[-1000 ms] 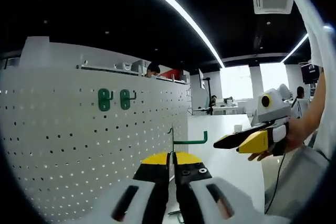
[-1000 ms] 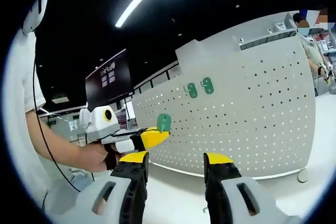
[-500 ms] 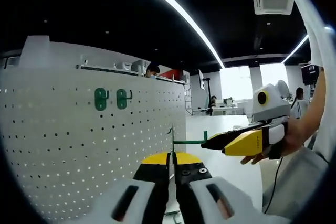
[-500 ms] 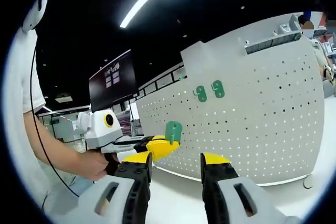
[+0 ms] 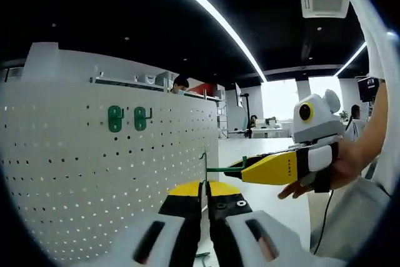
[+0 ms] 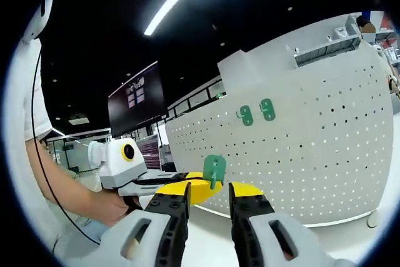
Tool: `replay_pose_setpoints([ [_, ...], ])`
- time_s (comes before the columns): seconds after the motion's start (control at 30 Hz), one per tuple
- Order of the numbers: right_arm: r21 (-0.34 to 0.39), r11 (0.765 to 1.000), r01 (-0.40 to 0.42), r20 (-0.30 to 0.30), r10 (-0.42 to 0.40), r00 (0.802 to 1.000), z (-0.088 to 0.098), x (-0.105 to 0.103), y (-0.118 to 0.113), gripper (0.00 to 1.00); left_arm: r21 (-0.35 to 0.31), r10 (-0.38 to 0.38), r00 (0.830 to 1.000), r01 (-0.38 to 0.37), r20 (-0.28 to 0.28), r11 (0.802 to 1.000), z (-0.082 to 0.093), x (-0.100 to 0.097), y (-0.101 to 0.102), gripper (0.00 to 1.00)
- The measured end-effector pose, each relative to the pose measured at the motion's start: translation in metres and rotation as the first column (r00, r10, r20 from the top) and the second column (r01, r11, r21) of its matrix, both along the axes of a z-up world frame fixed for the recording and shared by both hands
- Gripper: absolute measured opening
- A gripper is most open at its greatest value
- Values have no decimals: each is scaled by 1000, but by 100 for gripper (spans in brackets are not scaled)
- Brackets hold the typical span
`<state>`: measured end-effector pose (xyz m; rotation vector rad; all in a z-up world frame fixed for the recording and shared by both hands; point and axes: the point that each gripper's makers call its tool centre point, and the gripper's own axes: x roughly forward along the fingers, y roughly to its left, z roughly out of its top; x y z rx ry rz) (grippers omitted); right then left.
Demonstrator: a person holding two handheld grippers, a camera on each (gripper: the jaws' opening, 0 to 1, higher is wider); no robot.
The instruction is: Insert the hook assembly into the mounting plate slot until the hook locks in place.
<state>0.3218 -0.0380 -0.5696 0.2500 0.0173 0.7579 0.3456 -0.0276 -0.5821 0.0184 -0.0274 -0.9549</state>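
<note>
A white pegboard panel [image 5: 94,173] — dotted with rows of small holes — stands upright across both views, on a white tabletop [image 5: 269,173]. Two green hooks [image 5: 125,119] already sit side by side high on its face; in the right gripper view the same pair [image 6: 257,112] shows above the jaws.

The left gripper [image 5: 204,198] has its yellow-tipped jaws pressed together on the green hook assembly [image 5: 215,168], a thin upright plate seen edge-on with a slender arm running sideways off it. In the right gripper view the plate [image 6: 214,170] faces the camera: a rounded green tab with a small hole, held clear of the pegboard.

The right gripper [image 5: 240,170] reaches in with its jaw tips at the hook's arm. From its own camera the right jaws stand slightly parted — whether they touch the arm I cannot tell.
</note>
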Motion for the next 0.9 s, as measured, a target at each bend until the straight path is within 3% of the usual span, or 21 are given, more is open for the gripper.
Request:
replay_pose_setpoints([
  [0.63,-16,1000,18,12,-18,1000,3,9,7,9,-7,-1,1000,1,-4,1000,0,-5,-3,2],
  [0.9,-33,998,60,24,-60,998,5,15,2,3,-20,7,1000,-7,-12,1000,1,-4,-7,2],
])
